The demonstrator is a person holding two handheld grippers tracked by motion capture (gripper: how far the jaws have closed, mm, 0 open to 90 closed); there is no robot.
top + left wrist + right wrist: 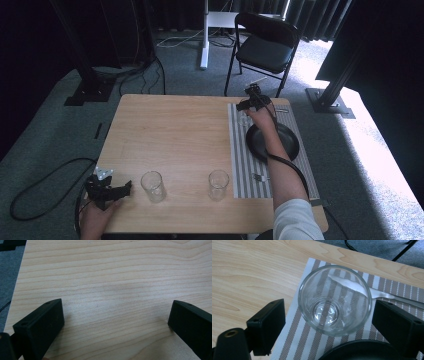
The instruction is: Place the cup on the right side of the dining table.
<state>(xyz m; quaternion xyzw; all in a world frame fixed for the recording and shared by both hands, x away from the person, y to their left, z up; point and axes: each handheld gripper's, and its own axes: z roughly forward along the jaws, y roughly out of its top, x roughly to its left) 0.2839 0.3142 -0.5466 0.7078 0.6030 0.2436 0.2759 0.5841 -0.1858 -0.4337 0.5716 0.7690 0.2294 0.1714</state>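
A dim room with dark curtains, grey carpet and a black folding chair (266, 42) lies behind a pale wooden table (175, 135), whose right part carries a striped placemat (239, 160). The glass (334, 300) stands upright at the placemat's far left corner, just beside a black plate (287, 142), with a metal utensil (397, 298) lying behind it. The right gripper (329, 325) has its jaws spread wide on either side of the glass, the pads clear of its wall, gripping nothing. The left gripper (116, 322) rests at the table's near left corner, jaws wide apart over bare wood. The glass looks rigid, smooth, light and breakable; I judge a gentle squeeze across the mid-wall the safest hold. Two more glasses (153, 186) stand along the near edge. No writing or brand is legible.
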